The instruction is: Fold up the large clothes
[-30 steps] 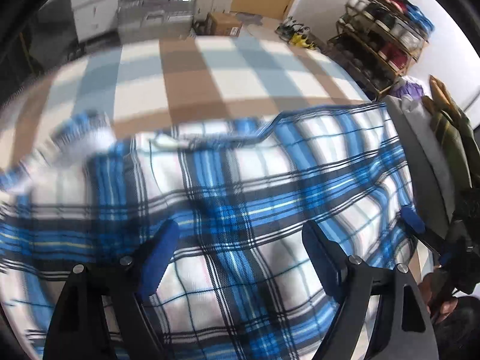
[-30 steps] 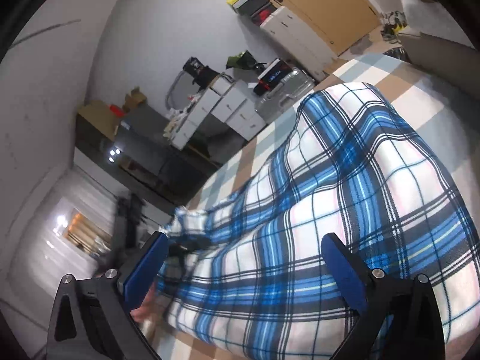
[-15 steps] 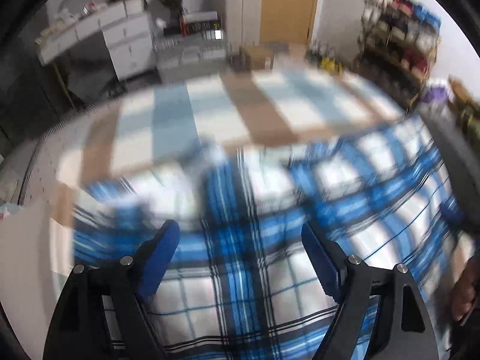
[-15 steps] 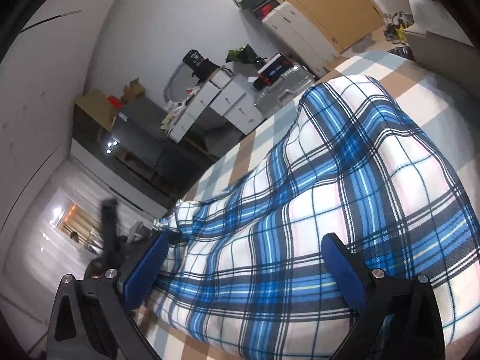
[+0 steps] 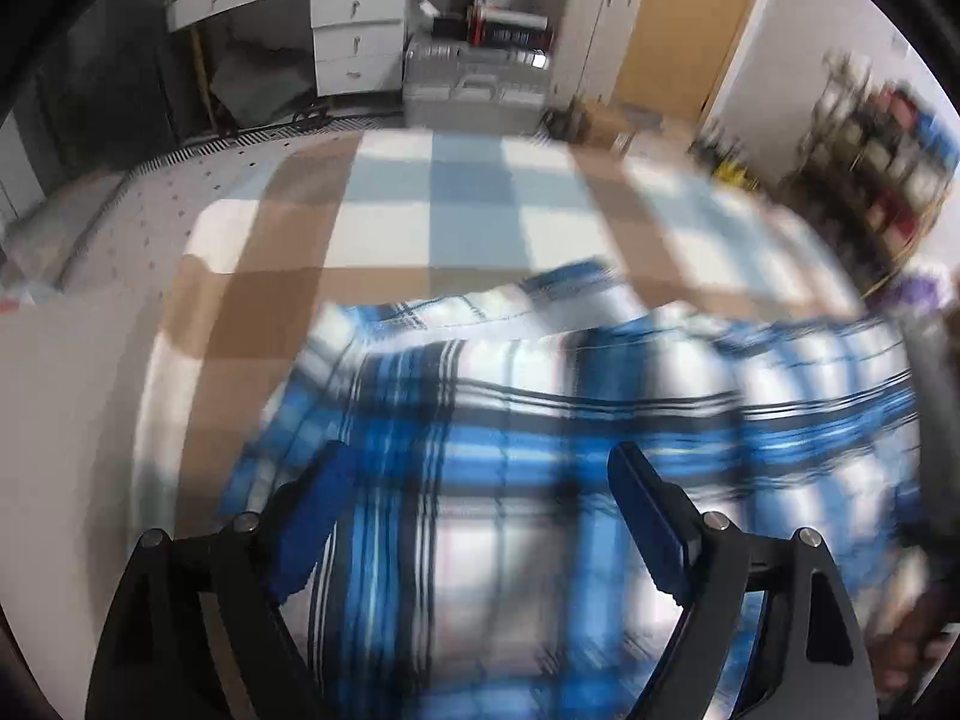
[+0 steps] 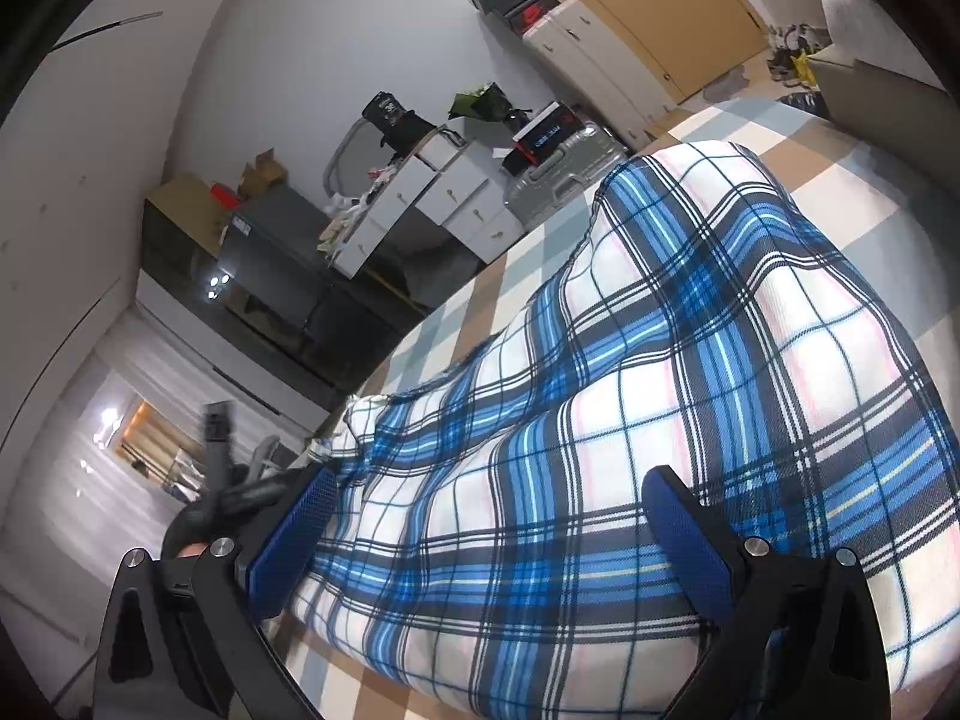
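Note:
A large blue, white and black plaid garment (image 5: 540, 372) lies spread on a bed with a brown, blue and white checked cover (image 5: 420, 210). My left gripper (image 5: 477, 456) hovers over the garment's left part, pointing steeply down. Its jaws are opening, and no cloth is pinched between the blue pads (image 5: 306, 516). The left wrist view is blurred by motion. My right gripper (image 6: 491, 477) stands open just above the same garment (image 6: 690, 312), with cloth below the wide gap but not gripped. The checked cover (image 6: 840, 180) shows around it.
Beyond the bed stand white drawers (image 5: 354, 30), a silver suitcase (image 5: 474, 84), a wooden door (image 5: 678, 18) and a shoe rack (image 5: 870, 150). A grey cushion (image 6: 882, 102) sits at the bed's far right. The bed's edge (image 5: 150, 420) runs at the left.
The left gripper has swept leftward across the garment, so its left end and bare checked cover now show. The right gripper has stayed put and open.

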Available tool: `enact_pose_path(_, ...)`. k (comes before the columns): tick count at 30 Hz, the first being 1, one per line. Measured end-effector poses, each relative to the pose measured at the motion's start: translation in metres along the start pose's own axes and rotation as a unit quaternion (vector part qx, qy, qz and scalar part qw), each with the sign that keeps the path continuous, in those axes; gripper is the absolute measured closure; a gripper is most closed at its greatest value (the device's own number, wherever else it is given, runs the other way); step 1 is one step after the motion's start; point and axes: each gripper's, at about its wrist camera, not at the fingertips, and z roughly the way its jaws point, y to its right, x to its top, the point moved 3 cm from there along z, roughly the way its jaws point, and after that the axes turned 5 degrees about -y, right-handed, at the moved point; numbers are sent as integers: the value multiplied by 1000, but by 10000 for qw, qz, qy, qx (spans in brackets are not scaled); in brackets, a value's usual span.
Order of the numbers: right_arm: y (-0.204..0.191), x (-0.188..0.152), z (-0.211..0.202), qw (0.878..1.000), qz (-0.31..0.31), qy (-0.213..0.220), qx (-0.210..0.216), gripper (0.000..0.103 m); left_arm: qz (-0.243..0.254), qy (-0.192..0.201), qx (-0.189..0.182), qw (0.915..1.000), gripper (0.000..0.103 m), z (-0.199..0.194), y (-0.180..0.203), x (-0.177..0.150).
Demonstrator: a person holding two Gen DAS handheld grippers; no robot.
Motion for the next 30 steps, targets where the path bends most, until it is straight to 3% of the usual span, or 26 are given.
enact_pose_path(2,-2,0,-1,10000,-2,0,-14,0,32,207,-204,9996,19,-26,-2,-14)
enact_pose_path(4,-3,-1,-1,10000,-19,-16,-39,0,195,235,-140,9994,19,-34,-1,-32)
enact_pose_path(10,-4,-1,-2,10000,-29,-30,-44,0,905,-374,420,9943,20,19,-6,-73)
enact_pose_path(11,-3,-1,-3,10000,-20,-26,-34,0,964,-110,492,9941,18,18,-6,-76)
enact_pose_path(15,0,-2,-4,10000,59,-24,22,0,690,-223,493,9961,18,10,-11,-71)
enact_pose_path(18,2,-1,-5,9999,97,-5,63,0,632,199,253,9975,18,-16,-7,-66)
enact_pose_path(20,2,-1,-5,10000,70,-17,34,0,791,355,359,9956,18,-23,-3,-67)
enact_pose_path(24,3,-1,-7,10000,32,-30,8,0,922,-241,637,9934,15,20,-13,-79)
enact_pose_path(25,3,-2,-7,10000,33,-31,13,0,891,1,617,9941,15,16,-15,-82)
enact_pose_path(26,3,-2,-7,10000,40,-23,20,0,810,-53,650,9946,15,16,-19,-83)
enact_pose_path(30,2,-2,-11,10000,22,45,2,0,356,-10,186,9992,16,1,-16,-62)
